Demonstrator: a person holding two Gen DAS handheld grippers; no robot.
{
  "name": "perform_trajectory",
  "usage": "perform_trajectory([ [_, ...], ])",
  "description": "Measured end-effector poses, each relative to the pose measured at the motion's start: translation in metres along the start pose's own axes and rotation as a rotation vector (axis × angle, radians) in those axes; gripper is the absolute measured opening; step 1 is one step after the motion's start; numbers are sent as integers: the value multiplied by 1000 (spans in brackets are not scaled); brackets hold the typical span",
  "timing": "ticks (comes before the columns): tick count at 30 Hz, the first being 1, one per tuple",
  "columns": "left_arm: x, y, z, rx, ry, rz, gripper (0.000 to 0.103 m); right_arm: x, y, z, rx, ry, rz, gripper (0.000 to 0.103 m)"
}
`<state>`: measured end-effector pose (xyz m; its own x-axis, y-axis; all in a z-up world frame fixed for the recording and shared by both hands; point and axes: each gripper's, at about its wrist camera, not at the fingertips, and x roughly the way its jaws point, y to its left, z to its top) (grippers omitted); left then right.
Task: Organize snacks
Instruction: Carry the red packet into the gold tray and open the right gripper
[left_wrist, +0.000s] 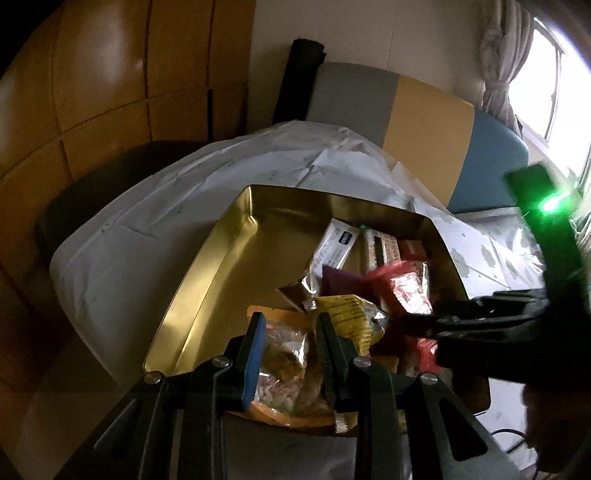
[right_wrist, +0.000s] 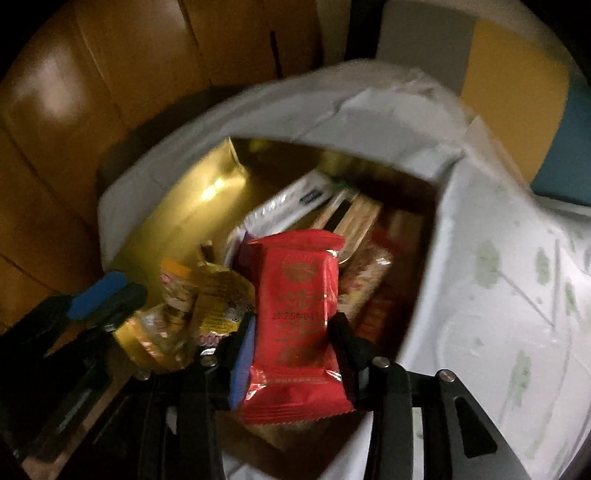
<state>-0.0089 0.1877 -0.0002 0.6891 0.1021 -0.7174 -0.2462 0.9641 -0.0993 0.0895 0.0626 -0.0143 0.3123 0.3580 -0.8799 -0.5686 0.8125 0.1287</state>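
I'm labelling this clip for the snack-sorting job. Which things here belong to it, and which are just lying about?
Belongs:
gold tin
red packet in right tool
clear snack bag in left tool
yellow packet

Lying about:
white cloth
curtain
chair

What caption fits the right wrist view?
Right gripper holds a red snack packet above the gold tin.

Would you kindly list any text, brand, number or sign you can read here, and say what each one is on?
Red snack packet in the right gripper: gold printing, with digits that seem to begin "202"; the rest is blurred.
White sachet in the gold tin: small blue logo, too small to read.
Yellow packet: printing unreadable.
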Motion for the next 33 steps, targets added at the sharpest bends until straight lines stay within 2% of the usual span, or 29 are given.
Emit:
perform_trajectory([
  [3,3,2,-1,-6,7,1,28,19,-4,-4,5,35,-41,44],
  [12,3,-7,-3,2,8,-5,28,-5,-14,-17,32,-10,18,44],
  [14,2,-8,-3,3,6,-4,28,-2,-9,-21,16,3,20,37],
  [15,2,-8,-3,5,4,-3,28,0,-6,-23,1,8,5,26],
  [16,1,-9,-3,8,2,-1,28,2,-4,-22,-7,10,-5,24],
  [22,-3,-12,-4,21,-3,3,28,14,-4,-18,3,2,-39,21],
  [33,-11,-23,-7,51,-11,-2,28,10,-5,-24,26,-15,-41,21],
])
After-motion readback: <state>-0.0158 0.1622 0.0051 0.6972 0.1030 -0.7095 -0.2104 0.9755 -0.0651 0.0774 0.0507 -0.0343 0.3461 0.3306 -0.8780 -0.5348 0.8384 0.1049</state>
